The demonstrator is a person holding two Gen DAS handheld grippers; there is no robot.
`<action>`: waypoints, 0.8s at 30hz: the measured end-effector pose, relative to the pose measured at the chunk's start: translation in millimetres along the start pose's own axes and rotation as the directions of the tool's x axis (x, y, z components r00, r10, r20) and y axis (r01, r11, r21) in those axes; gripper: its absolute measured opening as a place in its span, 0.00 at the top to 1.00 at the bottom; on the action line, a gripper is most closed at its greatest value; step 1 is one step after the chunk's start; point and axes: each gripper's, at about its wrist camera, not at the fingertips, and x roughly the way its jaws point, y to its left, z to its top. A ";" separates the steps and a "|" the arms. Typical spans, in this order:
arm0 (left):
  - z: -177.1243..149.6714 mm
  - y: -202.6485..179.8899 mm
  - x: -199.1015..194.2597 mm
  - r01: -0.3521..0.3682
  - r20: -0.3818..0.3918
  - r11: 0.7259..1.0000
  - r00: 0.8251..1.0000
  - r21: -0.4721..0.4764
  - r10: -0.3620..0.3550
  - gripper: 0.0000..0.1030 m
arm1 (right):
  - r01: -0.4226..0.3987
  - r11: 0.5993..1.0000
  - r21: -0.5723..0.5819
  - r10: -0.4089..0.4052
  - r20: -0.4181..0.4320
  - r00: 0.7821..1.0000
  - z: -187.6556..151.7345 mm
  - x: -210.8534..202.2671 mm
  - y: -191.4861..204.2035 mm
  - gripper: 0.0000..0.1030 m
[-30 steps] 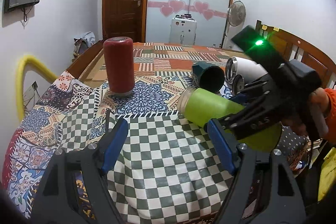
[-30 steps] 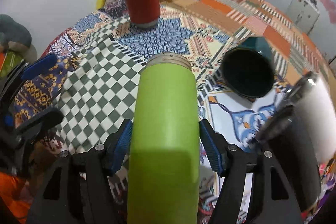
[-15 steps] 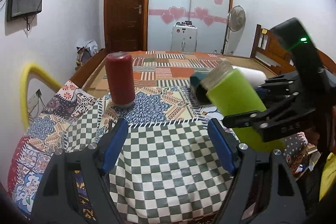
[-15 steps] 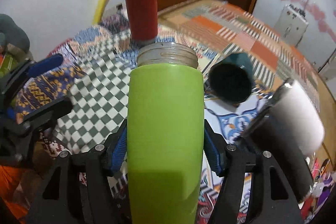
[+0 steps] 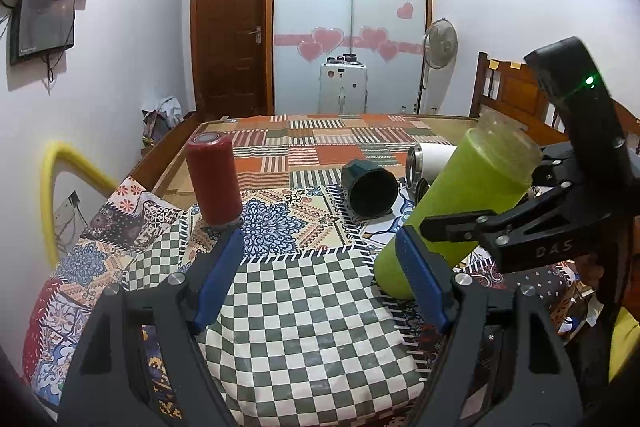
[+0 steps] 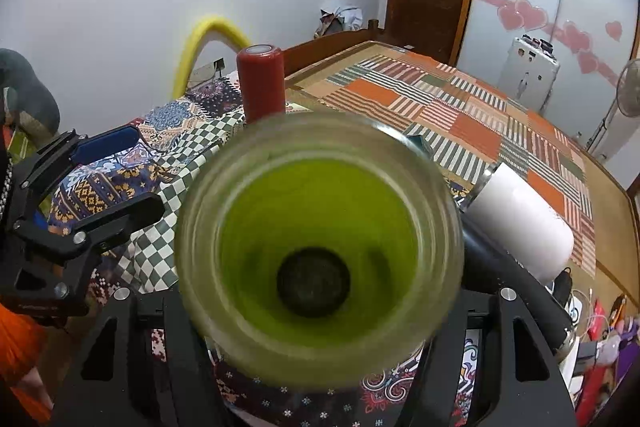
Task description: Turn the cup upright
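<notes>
Clamping the lime-green cup around its body, the right gripper carries it tilted above the near right part of the patchwork bedspread. From the right wrist view the cup's open mouth fills the picture and its dark bottom shows deep inside, so the gripper's fingers are hidden behind the rim there; the left wrist view is what shows them pressed on the cup's wall. The left gripper hangs spread and empty over the green checked patch, holding nothing.

As I judge it, the flip is well on but not finished: the cup is off the cloth and raised past lying flat, yet it leans. Its long axis slants, base low and toward the left gripper, threaded clear mouth high and toward the right gripper's body. What is left is the last turn to vertical, then setting the base down and letting go.

Beyond it a dark green cup lies on its side, a white tumbler lies beside that, and a red tumbler stands farther left.
</notes>
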 end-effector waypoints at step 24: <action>2.2 12.7 -8.4 -0.037 0.042 0.998 0.998 -0.044 0.038 0.23 | -0.005 0.999 0.047 0.002 0.065 0.998 2.4 15.3 -3.6 0.40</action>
